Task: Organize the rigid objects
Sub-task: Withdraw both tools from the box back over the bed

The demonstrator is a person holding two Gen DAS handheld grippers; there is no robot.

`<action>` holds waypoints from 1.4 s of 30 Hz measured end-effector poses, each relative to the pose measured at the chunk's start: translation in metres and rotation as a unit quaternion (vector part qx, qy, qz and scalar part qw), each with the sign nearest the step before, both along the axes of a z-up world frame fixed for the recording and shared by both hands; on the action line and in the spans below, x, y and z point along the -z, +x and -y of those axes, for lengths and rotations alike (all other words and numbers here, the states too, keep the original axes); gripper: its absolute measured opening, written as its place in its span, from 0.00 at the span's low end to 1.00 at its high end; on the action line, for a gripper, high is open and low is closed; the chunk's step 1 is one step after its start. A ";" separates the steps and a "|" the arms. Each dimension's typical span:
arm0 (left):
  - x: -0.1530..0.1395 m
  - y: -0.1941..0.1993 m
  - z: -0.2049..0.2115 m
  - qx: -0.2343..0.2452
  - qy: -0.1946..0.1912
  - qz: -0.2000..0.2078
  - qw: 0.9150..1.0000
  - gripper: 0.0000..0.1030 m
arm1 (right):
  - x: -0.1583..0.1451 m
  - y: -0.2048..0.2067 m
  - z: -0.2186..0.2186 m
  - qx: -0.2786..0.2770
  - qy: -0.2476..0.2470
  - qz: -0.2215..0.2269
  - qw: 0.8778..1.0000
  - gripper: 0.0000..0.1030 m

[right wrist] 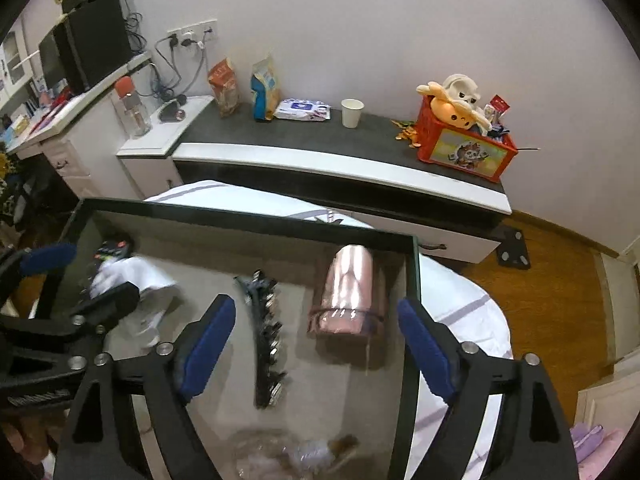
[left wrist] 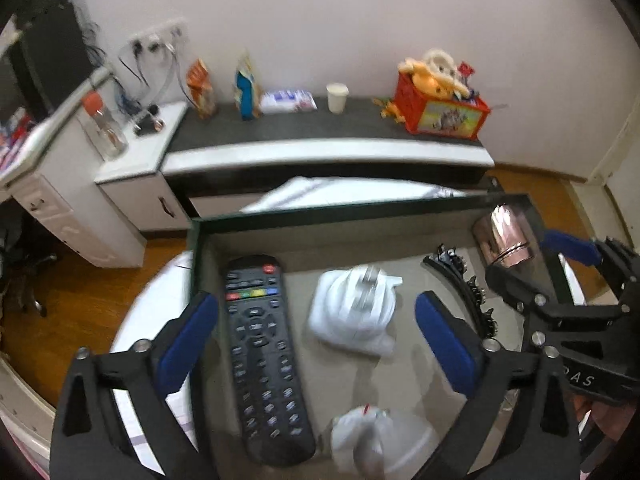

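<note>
Left wrist view: the left tongs (left wrist: pixel 316 332) stand released over a dark-rimmed tray (left wrist: pixel 360 216), nothing between the blue pads. A black remote (left wrist: pixel 264 356) lies just inside the left pad, a white bundle (left wrist: pixel 354 312) sits ahead between the two pads, and another white, blurred item (left wrist: pixel 372 436) lies close under the tongs. Beyond the right pad curves a black toothed clip (left wrist: pixel 468 288), and further out lies a pink cylinder (left wrist: pixel 506 240).

In the right wrist view the right tongs (right wrist: pixel 316 344) are released too — the clip (right wrist: pixel 266 340) lies just inside the left pad and the cylinder (right wrist: pixel 348 292) nearer the right pad, neither one touched.

The step looks like a reach for a pick. To do it well, each pair should centre on one item only, straddle its narrow width, come down until the pads flank it, then clench — keeping clear of the tray rim and the other tongs.
</note>
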State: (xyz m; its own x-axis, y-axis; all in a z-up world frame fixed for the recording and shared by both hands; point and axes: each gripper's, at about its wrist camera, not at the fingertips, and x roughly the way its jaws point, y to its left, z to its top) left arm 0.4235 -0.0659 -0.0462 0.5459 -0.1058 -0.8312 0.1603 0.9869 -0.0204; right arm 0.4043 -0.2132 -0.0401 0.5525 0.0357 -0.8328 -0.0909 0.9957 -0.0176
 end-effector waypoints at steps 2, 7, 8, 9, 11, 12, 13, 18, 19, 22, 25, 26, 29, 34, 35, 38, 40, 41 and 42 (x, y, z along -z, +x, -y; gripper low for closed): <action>-0.015 -0.015 -0.005 -0.010 0.015 0.025 1.000 1.00 | -0.008 -0.011 -0.002 0.000 -0.002 0.009 1.000 0.86; -0.048 -0.058 -0.017 -0.006 0.002 0.059 0.998 1.00 | -0.031 -0.043 -0.006 -0.001 0.016 0.030 0.999 0.86; -0.052 -0.063 -0.018 -0.006 0.001 0.064 0.998 1.00 | -0.036 -0.051 -0.007 -0.002 0.019 0.035 0.999 0.86; -0.059 -0.075 -0.021 -0.006 -0.001 0.072 0.997 1.00 | -0.041 -0.059 -0.009 -0.003 0.022 0.039 0.999 0.86; -0.071 -0.097 -0.025 -0.005 -0.010 0.085 0.996 1.00 | -0.051 -0.077 -0.013 -0.006 0.025 0.051 0.998 0.86; -0.075 -0.106 -0.027 -0.005 -0.013 0.090 0.996 1.00 | -0.056 -0.090 -0.016 -0.009 0.027 0.058 0.998 0.86; -0.081 -0.117 -0.029 -0.005 -0.015 0.096 0.995 1.00 | -0.059 -0.098 -0.017 -0.010 0.028 0.061 0.998 0.86; -0.094 -0.166 -0.038 -0.006 -0.028 0.117 0.993 1.00 | -0.075 -0.151 -0.021 -0.015 0.038 0.086 0.995 0.86; -0.095 -0.177 -0.041 -0.006 -0.030 0.119 0.992 1.00 | -0.078 -0.161 -0.020 -0.015 0.040 0.090 0.995 0.86; -0.093 -0.205 -0.047 -0.014 -0.028 0.128 0.991 1.00 | -0.080 -0.192 -0.017 -0.013 0.049 0.098 0.994 0.86; -0.087 -0.226 -0.051 -0.020 -0.031 0.130 0.991 1.00 | -0.078 -0.222 -0.013 -0.010 0.055 0.103 0.993 0.86; -0.084 -0.235 -0.051 -0.021 -0.032 0.131 0.991 1.00 | -0.076 -0.231 -0.011 -0.008 0.056 0.103 0.993 0.86; -0.066 -0.261 -0.052 -0.017 -0.027 0.127 0.991 1.00 | -0.063 -0.253 -0.006 -0.004 0.055 0.095 0.994 0.86; -0.024 -0.287 -0.044 -0.007 -0.008 0.088 0.996 1.00 | -0.027 -0.286 0.005 0.013 0.067 0.062 0.996 0.86; -0.018 -0.290 -0.045 -0.005 -0.009 0.081 0.997 1.00 | -0.022 -0.288 0.006 0.015 0.068 0.055 0.996 0.86; 0.001 -0.295 -0.044 -0.006 -0.009 0.057 0.998 1.00 | 0.001 -0.295 0.003 0.016 0.069 0.027 0.997 0.86; 0.008 -0.299 -0.045 -0.009 -0.009 0.053 0.999 1.00 | 0.010 -0.300 0.000 0.010 0.066 0.018 0.998 0.86; 0.009 -0.299 -0.047 -0.011 -0.010 0.051 0.999 1.00 | 0.013 -0.301 -0.003 0.006 0.065 0.015 0.998 0.86; 0.009 -0.299 -0.048 -0.013 -0.010 0.051 0.999 1.00 | 0.016 -0.301 -0.007 -0.002 0.065 0.011 0.998 0.86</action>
State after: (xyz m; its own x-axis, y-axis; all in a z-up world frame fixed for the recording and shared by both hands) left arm 0.1249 -0.0180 -0.0556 0.6301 -0.1056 -0.7693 0.1364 0.9904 -0.0243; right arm 0.1031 -0.2064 -0.0558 0.5703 0.1445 -0.8086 -0.0956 0.9894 0.1094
